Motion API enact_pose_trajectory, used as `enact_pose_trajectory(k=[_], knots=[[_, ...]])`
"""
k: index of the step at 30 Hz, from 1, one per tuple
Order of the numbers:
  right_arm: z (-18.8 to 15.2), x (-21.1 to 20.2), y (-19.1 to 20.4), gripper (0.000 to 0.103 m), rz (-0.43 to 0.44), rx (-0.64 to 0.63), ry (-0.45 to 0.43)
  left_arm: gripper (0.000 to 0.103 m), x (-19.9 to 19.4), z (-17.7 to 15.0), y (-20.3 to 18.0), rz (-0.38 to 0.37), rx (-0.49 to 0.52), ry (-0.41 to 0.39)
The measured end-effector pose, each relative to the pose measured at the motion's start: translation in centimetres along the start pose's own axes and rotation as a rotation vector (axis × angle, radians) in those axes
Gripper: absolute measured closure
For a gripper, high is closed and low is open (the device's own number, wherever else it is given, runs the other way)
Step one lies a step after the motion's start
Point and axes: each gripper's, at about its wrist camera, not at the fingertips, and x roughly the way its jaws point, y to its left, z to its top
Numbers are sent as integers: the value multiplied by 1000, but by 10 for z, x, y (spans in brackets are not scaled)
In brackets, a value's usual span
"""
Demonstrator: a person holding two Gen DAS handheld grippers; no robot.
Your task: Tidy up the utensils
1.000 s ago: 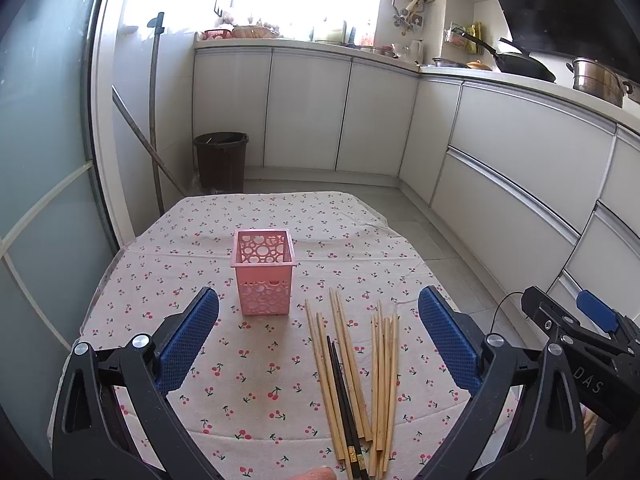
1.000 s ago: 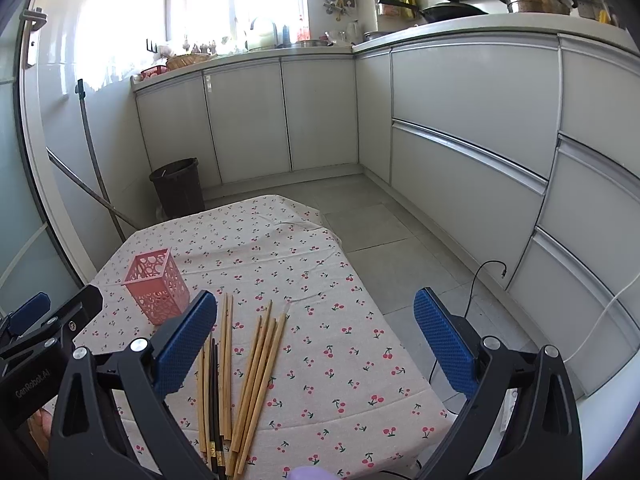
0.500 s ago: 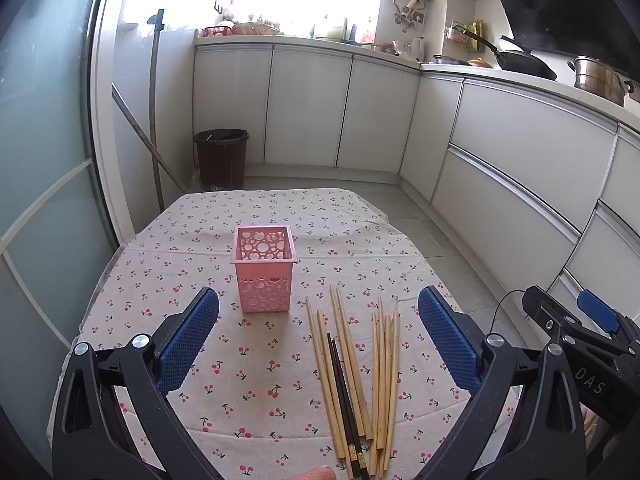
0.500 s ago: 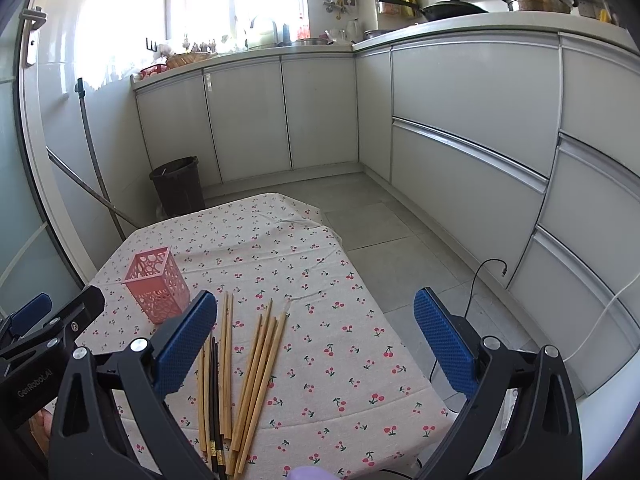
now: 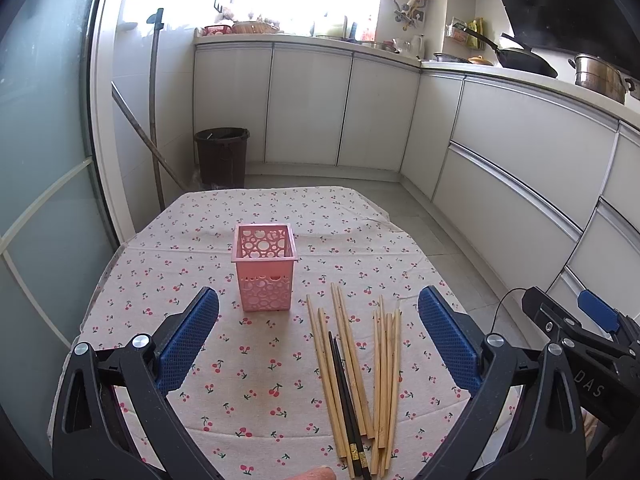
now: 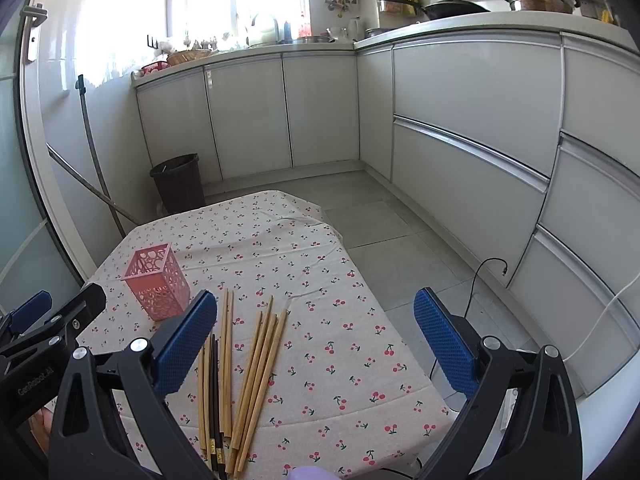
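Note:
A pink perforated holder (image 5: pixel 265 266) (image 6: pixel 156 282) stands upright and empty on the cherry-print tablecloth (image 5: pixel 256 376) (image 6: pixel 340 344). Several bamboo chopsticks (image 5: pixel 386 360) (image 6: pixel 260 360) and a black pair (image 5: pixel 345 392) (image 6: pixel 215 392) lie loose on the cloth, right of the holder and nearer to me. My left gripper (image 5: pixel 318 328) hovers open above the near cloth, nothing between its blue pads. My right gripper (image 6: pixel 316 332) is open too, above the table's right part; it shows at the far right in the left wrist view (image 5: pixel 576 320).
White cabinets (image 5: pixel 520 152) run along the back and right, with a wok (image 5: pixel 520 62) and pot (image 5: pixel 598 78) on the counter. A dark bin (image 5: pixel 221 156) and a leaning pole (image 5: pixel 154 120) stand beyond the table. A glass door (image 5: pixel 36 160) bounds the left. A cable (image 6: pixel 486 272) lies on the floor.
Both grippers stay open. The left wrist view has pulled back or risen slightly, so the holder and chopsticks sit a little lower and farther. The right view is nearly unchanged.

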Motion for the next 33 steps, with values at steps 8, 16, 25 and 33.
enact_pose_trajectory(k=[8, 16, 25, 33], knots=[[-1, 2, 1, 7, -5, 1, 3, 7, 3, -2, -1, 5, 0, 10], [-2, 5, 0, 7, -16, 5, 13, 7, 14, -1, 3, 6, -26, 67], [1, 57, -24, 7, -8, 136, 300, 7, 116, -29, 27, 45, -167, 582], [14, 103, -27, 7, 18, 141, 560, 8, 160, -41, 31, 112, -201, 735]])
